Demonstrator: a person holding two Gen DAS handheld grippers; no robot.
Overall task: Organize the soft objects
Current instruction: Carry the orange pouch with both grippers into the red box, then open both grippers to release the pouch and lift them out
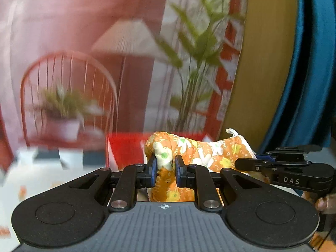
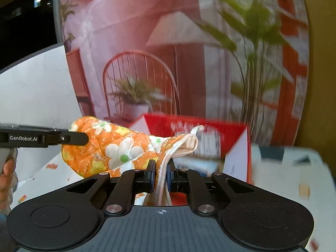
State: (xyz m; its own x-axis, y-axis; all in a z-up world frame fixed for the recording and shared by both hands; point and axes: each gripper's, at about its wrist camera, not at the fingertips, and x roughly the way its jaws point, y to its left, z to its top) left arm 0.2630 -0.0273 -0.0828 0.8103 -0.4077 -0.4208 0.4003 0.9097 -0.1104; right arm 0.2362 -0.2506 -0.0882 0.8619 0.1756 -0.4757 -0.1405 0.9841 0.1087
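An orange oven mitt with white and yellow flowers (image 1: 189, 149) is held in the air between both grippers. My left gripper (image 1: 165, 161) is shut on the mitt's thumb end. My right gripper (image 2: 161, 168) is shut on the mitt's white-trimmed cuff (image 2: 180, 147), which has a white hanging loop (image 2: 196, 129). In the left wrist view the right gripper (image 1: 255, 161) comes in from the right. In the right wrist view the left gripper (image 2: 84, 138) comes in from the left against the mitt (image 2: 117, 147).
A red open box (image 2: 237, 147) stands just behind the mitt; it also shows in the left wrist view (image 1: 126, 149). A printed backdrop (image 2: 168, 52) of a room with a chair, lamp and plants fills the background. A white patterned tabletop (image 2: 294, 172) lies below.
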